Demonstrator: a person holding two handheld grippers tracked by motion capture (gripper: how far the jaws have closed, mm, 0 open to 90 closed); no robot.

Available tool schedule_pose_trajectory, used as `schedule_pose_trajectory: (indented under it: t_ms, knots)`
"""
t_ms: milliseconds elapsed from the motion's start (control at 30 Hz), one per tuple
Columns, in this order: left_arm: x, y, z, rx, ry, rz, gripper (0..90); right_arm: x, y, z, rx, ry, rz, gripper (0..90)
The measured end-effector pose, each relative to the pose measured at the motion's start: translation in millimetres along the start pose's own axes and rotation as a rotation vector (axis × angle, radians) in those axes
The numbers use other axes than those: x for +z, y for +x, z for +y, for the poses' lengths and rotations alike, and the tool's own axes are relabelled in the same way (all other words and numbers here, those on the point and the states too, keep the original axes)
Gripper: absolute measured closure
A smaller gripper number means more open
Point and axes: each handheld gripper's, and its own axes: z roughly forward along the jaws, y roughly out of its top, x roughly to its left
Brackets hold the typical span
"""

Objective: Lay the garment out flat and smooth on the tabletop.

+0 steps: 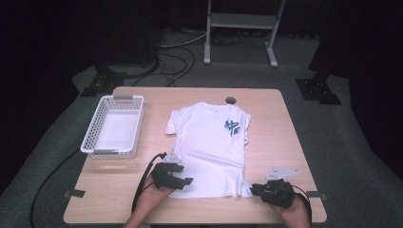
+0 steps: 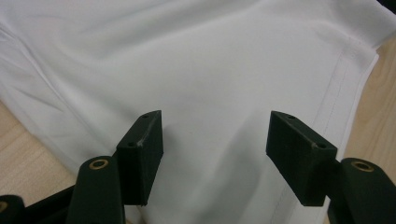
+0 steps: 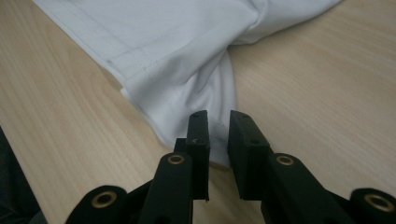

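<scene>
Basket (image 1: 114,126) left; bare table (image 1: 280,137) right

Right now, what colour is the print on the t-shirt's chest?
Blue, on the white t-shirt; the print shows best in the high view.

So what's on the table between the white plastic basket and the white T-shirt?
Nothing: in the high view, bare wooden table separates the white plastic basket from the white T-shirt.
</scene>
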Motion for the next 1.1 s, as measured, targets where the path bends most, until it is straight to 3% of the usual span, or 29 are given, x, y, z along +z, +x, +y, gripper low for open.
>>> schedule_pose_trajectory:
  t_ms: [167,400,467,567,767,1100]
  knots:
    - [-4.1,-2.6,-4.5,0.003,0.004,-0.006,34.6,-9.3,4.4,-11.5,0.014,-0.003,-0.008,78.3]
    - [-9.2,-6.8,-7.5,0.011,0.023,-0.014,33.6,-12.5,5.0,-8.5,0.008,0.016,-0.023,73.2]
    - [-10.6,-8.9,-8.3,0.014,0.011,-0.026,33.5,-11.7,1.5,-5.6,0.034,-0.023,0.002,73.2]
    - [-11.5,-11.4,-9.7,0.022,0.024,-0.026,33.5,-6.6,1.9,-0.6,0.035,-0.049,0.033,73.2]
    - [-14.8,-11.9,-14.9,0.008,0.030,-0.037,33.5,4.8,5.9,1.1,0.014,-0.014,0.054,73.3]
    - [-21.6,-17.0,-21.9,-0.005,0.040,-0.060,32.5,-10.8,2.1,-14.2,0.051,-0.002,0.056,73.1]
